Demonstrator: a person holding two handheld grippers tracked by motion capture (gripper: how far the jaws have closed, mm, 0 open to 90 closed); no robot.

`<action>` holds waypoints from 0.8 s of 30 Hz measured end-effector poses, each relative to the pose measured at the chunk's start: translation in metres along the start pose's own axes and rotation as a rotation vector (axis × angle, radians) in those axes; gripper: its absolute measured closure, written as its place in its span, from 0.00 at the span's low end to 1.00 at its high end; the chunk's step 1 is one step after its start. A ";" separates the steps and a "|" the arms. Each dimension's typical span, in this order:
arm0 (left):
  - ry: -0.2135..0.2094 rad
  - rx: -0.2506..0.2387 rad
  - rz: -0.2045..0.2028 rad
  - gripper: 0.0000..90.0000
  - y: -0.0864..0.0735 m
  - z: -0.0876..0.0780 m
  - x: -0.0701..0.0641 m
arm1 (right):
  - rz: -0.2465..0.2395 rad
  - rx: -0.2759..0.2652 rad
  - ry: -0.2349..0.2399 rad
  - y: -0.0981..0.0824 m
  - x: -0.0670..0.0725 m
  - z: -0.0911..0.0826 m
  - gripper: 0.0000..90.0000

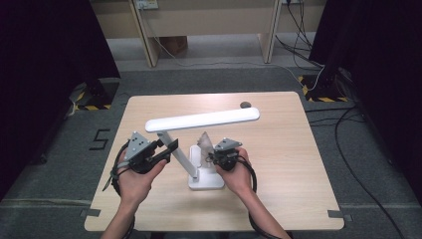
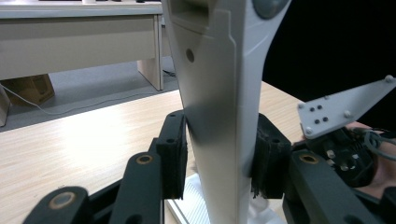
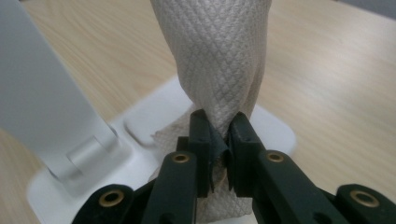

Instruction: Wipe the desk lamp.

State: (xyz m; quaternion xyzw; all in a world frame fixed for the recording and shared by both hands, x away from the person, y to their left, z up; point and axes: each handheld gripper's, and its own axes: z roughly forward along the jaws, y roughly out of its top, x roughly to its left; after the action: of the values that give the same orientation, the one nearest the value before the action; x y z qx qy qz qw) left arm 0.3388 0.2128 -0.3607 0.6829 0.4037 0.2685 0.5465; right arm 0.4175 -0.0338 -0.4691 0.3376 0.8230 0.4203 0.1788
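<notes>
White desk lamp point(image 1: 199, 149) standing on the worktop point(image 1: 278, 164), its base point(image 1: 206, 181) near the front edge, its long head point(image 1: 201, 120) lying level above. Left tongs point(image 2: 219, 158) clamp the slanted lamp arm point(image 2: 219, 93), one pad on each side. Right tongs point(image 3: 218, 140) pinch a wad of beige paper towel point(image 3: 219, 60), which rises upright from the jaws over the base point(image 3: 140, 121), just beside the arm's hinge point(image 3: 88, 156).
</notes>
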 end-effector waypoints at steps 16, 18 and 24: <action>-0.005 -0.003 -0.005 0.67 -0.001 0.001 0.000 | -0.028 0.048 0.057 0.004 0.021 0.044 0.91; -0.003 -0.003 -0.006 0.68 -0.001 0.001 0.000 | -0.039 0.042 0.050 0.003 0.018 0.043 0.91; 0.001 -0.001 -0.006 0.68 -0.002 0.001 -0.001 | -0.053 0.045 0.031 0.000 0.016 0.041 0.92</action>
State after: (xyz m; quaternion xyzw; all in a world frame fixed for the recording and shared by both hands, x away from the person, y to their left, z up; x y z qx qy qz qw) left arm 0.3388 0.2119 -0.3628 0.6812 0.4059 0.2676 0.5474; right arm 0.4296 0.0009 -0.4932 0.3131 0.8436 0.4019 0.1695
